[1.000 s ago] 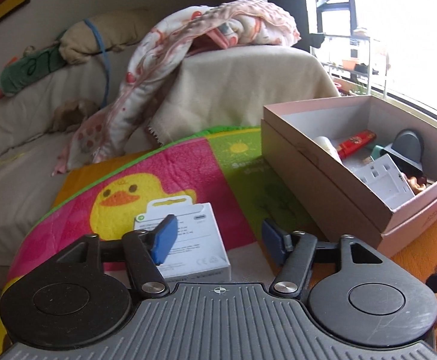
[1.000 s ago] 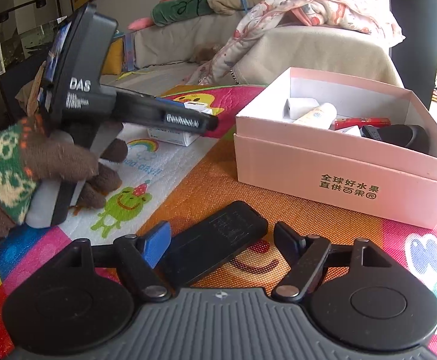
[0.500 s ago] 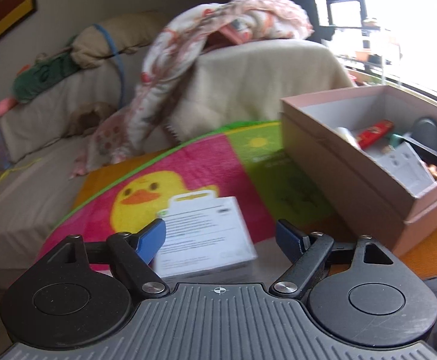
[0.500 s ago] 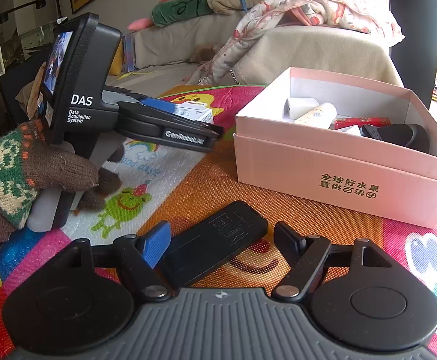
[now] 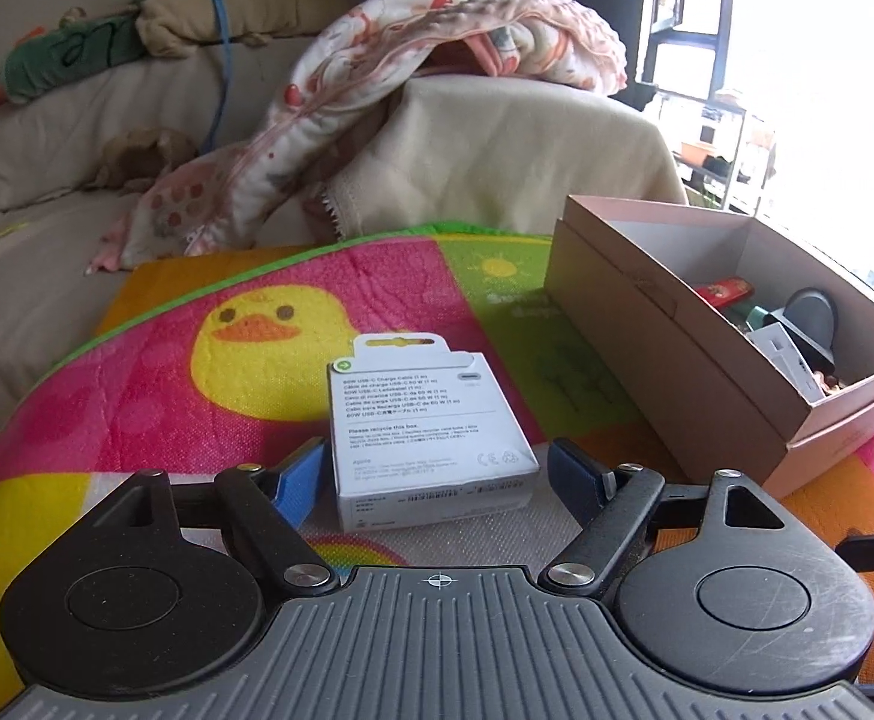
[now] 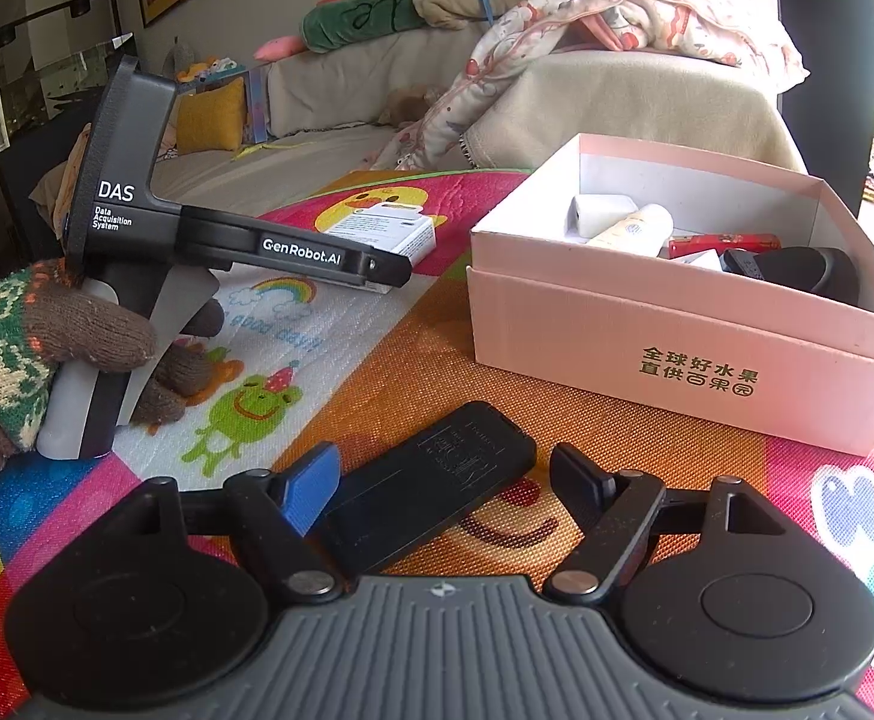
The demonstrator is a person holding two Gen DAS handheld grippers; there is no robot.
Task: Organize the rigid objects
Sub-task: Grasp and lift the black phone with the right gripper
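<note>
Right gripper [image 6: 442, 480] spread around black remote [image 6: 431, 480], pink box [image 6: 676, 336] beyond

We looked from the left wrist low over the play mat [image 5: 155, 372], close, facing the sofa [image 5: 496, 144] and window. From the right wrist we sat equally low, further right, facing the same sofa [image 6: 616, 102]. Both views shared the white carton [image 5: 425, 420] [image 6: 392, 228] and pink box [image 5: 676, 354] [image 6: 676, 348].
</note>
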